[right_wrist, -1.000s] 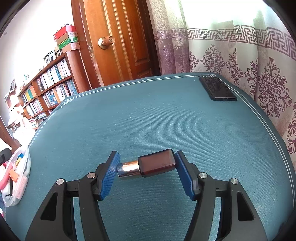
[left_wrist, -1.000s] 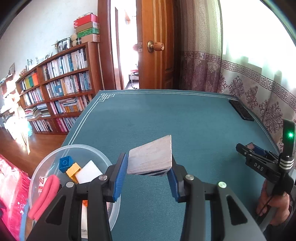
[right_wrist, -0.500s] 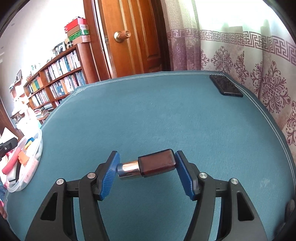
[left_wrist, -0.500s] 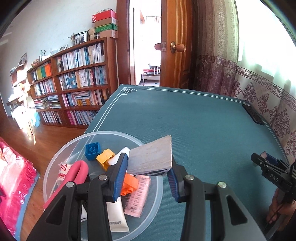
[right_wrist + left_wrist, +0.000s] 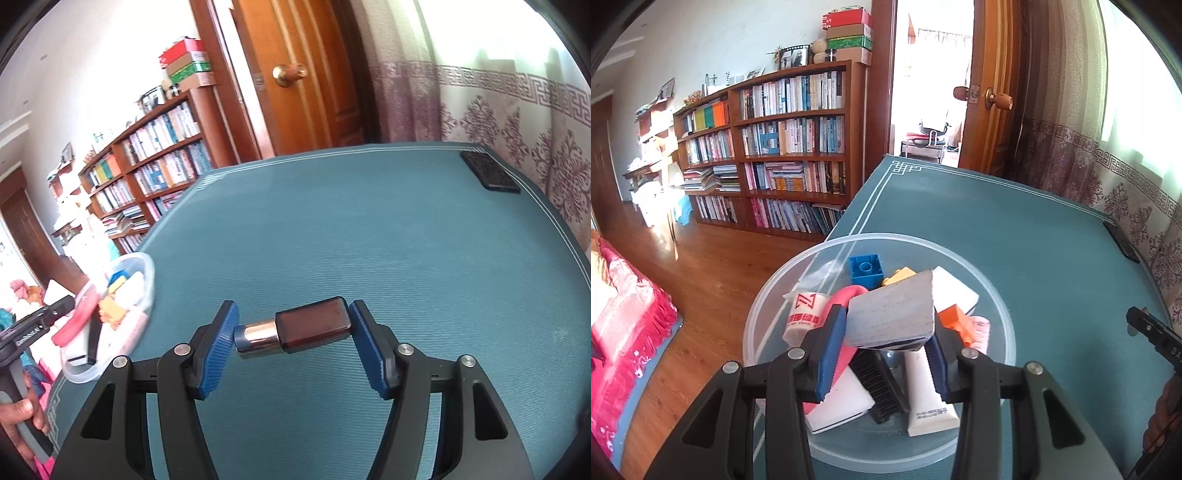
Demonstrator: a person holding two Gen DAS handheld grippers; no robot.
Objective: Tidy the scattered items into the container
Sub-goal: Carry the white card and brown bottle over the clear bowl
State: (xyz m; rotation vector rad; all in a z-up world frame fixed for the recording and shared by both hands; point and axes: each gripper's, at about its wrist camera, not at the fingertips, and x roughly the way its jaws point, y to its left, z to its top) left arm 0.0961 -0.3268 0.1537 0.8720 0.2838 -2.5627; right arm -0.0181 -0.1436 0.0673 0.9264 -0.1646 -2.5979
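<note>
Clamped between the blue pads of the left gripper [image 5: 886,343] is a grey wedge-shaped block [image 5: 892,315], held by its two side faces with the jaws closed only as far as its width. Directly beneath and just ahead of this gripper the clear plastic bowl [image 5: 993,295] is seen, already crowded: a blue brick [image 5: 865,268], a yellow brick [image 5: 900,275], an orange piece [image 5: 956,321], a pink handle [image 5: 846,295], a white tube [image 5: 925,391], a black comb [image 5: 877,384] and a white roll with red print [image 5: 803,312] are piled in it. The block is judged to be over the bowl and not yet let go. The right gripper [image 5: 291,339] is closed end to end on a small dark brown bottle with a silver cap [image 5: 295,330], which is carried above the green table mat [image 5: 369,229]; the bowl [image 5: 146,291] lies well to its left, at the table's corner, and a black phone [image 5: 487,173] rests far ahead to its right. Trouble could come from the heap itself: if the block is released from this height, it may land on the sloping pile, slide over the rim and fall to the floor, since the bowl sits close to the table's edge. A knock from either gripper could also push the light bowl off that corner. The bottle is gripped only at its ends, so a loosened squeeze could let it pivot and drop.
</note>
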